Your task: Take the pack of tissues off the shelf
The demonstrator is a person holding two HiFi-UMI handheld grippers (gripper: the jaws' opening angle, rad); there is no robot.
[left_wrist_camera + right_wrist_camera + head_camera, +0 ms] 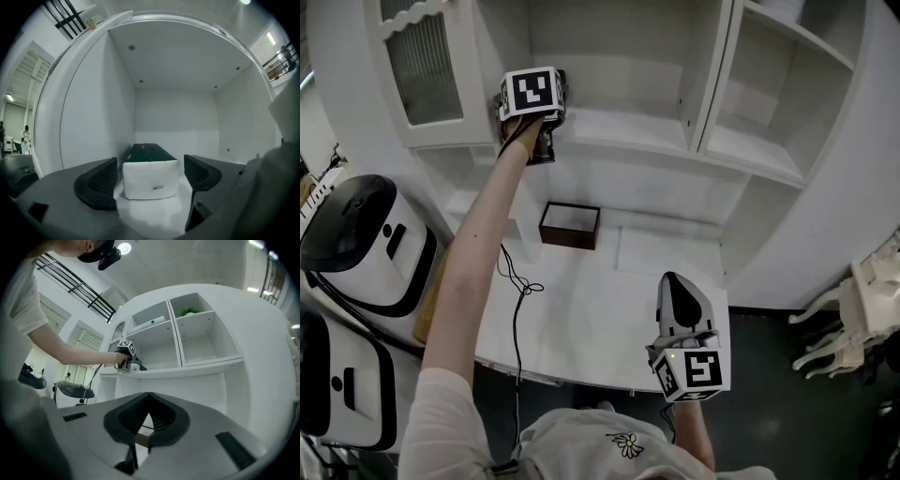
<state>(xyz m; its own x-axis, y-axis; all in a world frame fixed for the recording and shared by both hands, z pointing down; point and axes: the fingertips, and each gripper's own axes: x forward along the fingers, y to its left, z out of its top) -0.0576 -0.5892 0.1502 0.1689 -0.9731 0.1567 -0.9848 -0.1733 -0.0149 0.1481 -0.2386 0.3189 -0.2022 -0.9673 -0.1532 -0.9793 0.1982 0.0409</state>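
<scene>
Left gripper view: pack of tissues [151,178] lies end-on on the shelf [619,127], between the spread jaws of the left gripper [150,172].
Neither pad presses it yet. Best, I judge, to centre, close on its sides, then draw straight back. Its small end mark is unreadable. The right gripper [149,401] is pinched shut, empty.

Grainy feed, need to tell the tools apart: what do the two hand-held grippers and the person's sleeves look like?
Both the left hand-held gripper and the right hand-held gripper are grey with black ribbed pads, each bearing a white cube with black square markers. The person wears a short white sleeve.
</scene>
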